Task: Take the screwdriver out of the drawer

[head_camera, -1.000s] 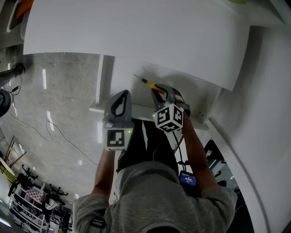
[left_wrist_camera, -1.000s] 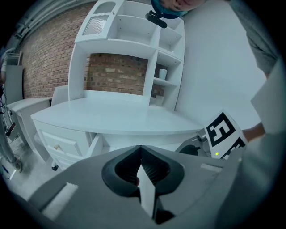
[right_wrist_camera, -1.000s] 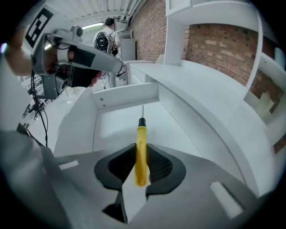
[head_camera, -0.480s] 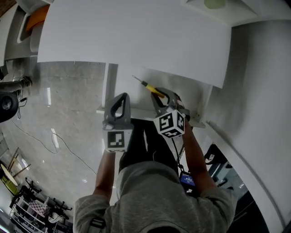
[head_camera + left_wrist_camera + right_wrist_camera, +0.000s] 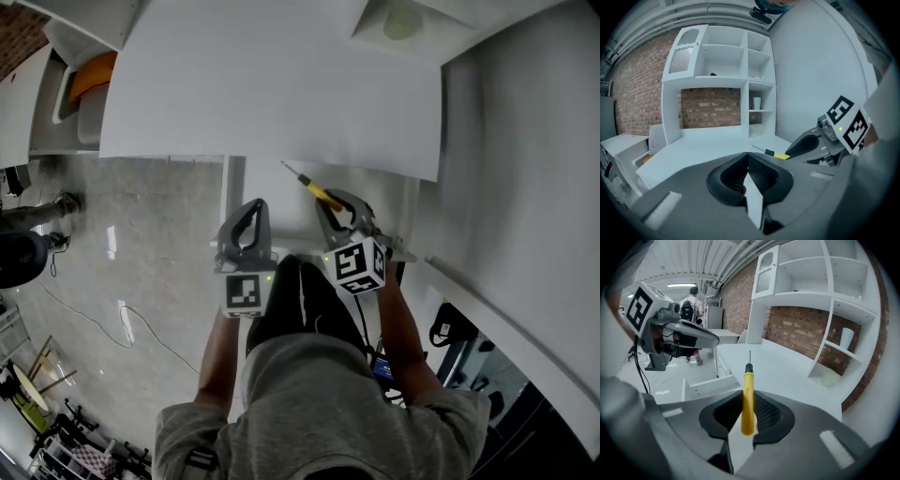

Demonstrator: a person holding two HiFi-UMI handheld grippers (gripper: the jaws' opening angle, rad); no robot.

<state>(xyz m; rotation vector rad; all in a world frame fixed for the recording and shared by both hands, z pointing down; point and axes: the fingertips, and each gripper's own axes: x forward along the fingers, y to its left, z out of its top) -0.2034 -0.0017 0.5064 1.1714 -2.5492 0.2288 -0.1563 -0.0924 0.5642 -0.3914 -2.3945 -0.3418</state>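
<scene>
A yellow-handled screwdriver (image 5: 317, 191) with a thin metal tip sticks out forward from my right gripper (image 5: 339, 214), which is shut on its handle. In the right gripper view the handle (image 5: 748, 380) lies between the two pads, tip pointing over the white desk. The white drawer (image 5: 705, 385) stands open below, left of the screwdriver. My left gripper (image 5: 246, 225) hangs beside the right one, shut with nothing in it; its tips (image 5: 747, 154) meet. From the left gripper view the right gripper (image 5: 806, 146) and the screwdriver (image 5: 776, 153) show at the right.
A large white desk top (image 5: 281, 84) lies ahead, with a white wall (image 5: 506, 169) at the right. White shelves (image 5: 825, 301) hold a cup (image 5: 846, 337); a pale dish (image 5: 829, 378) sits on the desk. Cables (image 5: 122, 323) lie on the shiny floor at the left.
Both grippers have risen together, the right one carrying the screwdriver up from the drawer towards the level of the desk top. The grip on the handle is unchanged.
</scene>
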